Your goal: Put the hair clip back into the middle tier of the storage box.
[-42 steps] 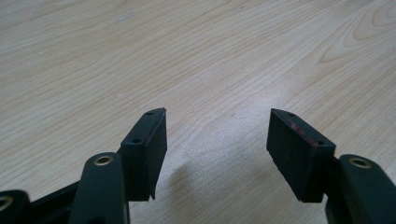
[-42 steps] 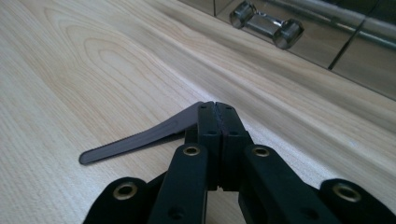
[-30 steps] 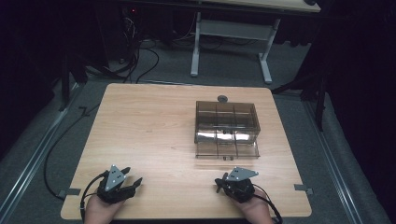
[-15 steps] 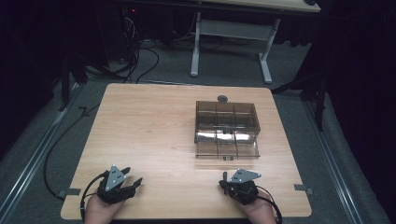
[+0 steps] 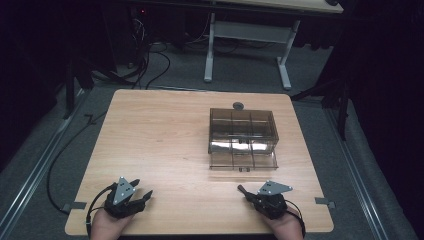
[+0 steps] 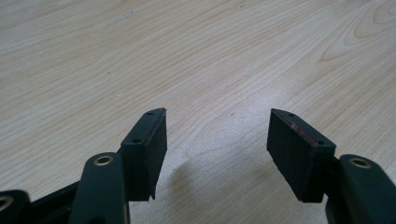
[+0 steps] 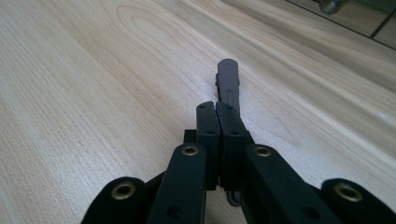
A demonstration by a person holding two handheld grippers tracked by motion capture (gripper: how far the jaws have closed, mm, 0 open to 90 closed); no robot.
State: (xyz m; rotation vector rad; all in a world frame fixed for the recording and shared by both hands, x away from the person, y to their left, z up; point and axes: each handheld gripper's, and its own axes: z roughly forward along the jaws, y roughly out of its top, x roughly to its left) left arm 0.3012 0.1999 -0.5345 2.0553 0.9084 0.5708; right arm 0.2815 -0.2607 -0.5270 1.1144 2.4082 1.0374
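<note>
A: How many hand-held grippers are on the worktop (image 5: 165, 135), and how do they stand?

B: Two. The left hand-held gripper (image 5: 142, 196) sits at the near left edge, and in the left gripper view its two black jaws stand well apart with only bare wood between them. The right hand-held gripper (image 5: 243, 191) sits at the near right edge; in the right gripper view its two jaws are pressed together on one slim dark tool (image 7: 229, 81).

A: Where exactly is that tool?

B: Its near part is pinched between the pads, and its rounded end sticks out past the jaw tips, low over the wood. In the high view it points up and to the left, toward the middle of the worktop. Whether its tip touches the wood cannot be told.

A: What else is there, counted?

B: One clear brownish organizer box (image 5: 243, 131), right of centre and toward the far side, well apart from both grippers. Its top shows a grid of six compartments, three across and two deep, and one drawer (image 5: 243, 160) is pulled out on its near side. One small round dark object (image 5: 238, 105) lies just beyond the box's far edge.

A: And the hands?

B: Two, one behind each gripper, coming in from the near edge.
</note>
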